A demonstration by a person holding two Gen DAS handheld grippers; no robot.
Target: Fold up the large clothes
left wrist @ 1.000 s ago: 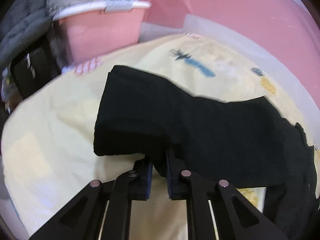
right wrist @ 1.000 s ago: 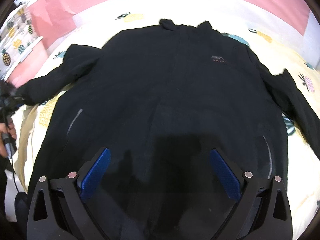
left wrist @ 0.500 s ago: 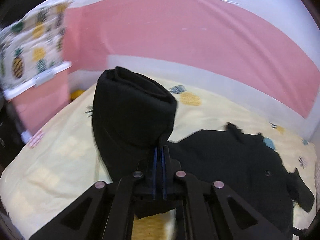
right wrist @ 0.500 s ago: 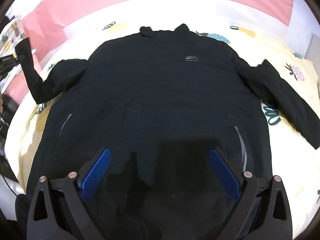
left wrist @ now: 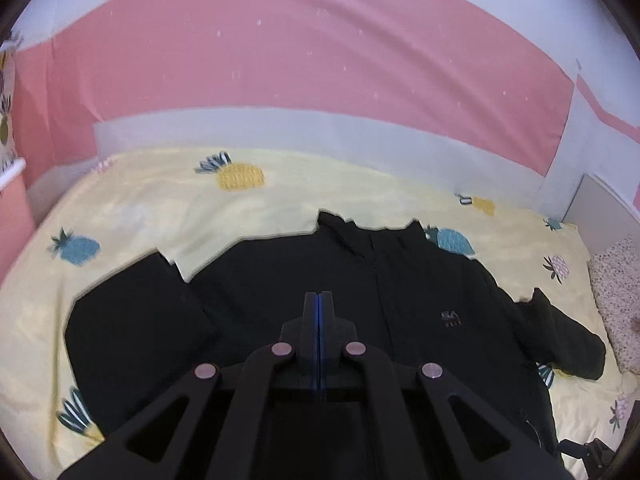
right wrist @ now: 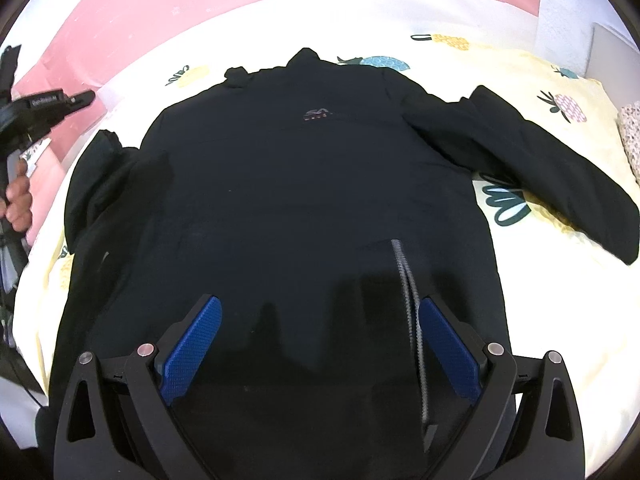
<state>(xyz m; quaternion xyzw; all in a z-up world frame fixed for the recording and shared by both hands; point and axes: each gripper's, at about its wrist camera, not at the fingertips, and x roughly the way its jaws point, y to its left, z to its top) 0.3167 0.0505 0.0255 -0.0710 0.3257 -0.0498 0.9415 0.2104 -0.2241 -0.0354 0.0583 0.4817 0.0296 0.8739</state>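
**A:** Start at the tongs. How did they stand?

**B:** On my left gripper (left wrist: 319, 300) the two fingers were pressed flat together, blue pads face to face with nothing between them. On my right gripper (right wrist: 318, 344) the fingers stood wide apart, the blue pads (right wrist: 191, 342) facing each other across the cloth, gripping nothing.

**A:** And what lay under them?

**B:** The black jacket (right wrist: 312, 184). I saw it spread front-up on the bed, collar toward the far wall, hem toward me. My right gripper hung over the lower part of the body, and a grey zip line (right wrist: 408, 292) ran just inside the right-hand pad. A small logo (right wrist: 318, 114) sat on the chest.

**A:** The sleeves?

**B:** The sleeve (right wrist: 552, 172) on the right of my right camera's view lay stretched out and angled across the sheet. The other sleeve (right wrist: 100, 176) was bunched close against the jacket's side. From the left camera that same sleeve (left wrist: 136, 332) looked like a broad dark fold lying beside the body.

**A:** Where was the left gripper seen from the right side?

**B:** At the left edge of that view, held up over the edge of the bed by a hand (right wrist: 18, 196), clear of the jacket.

**A:** And around it all?

**B:** A pale yellow sheet (left wrist: 160, 200) printed with pineapples, and behind it a wall (left wrist: 320, 60) with a pink band above a white strip.
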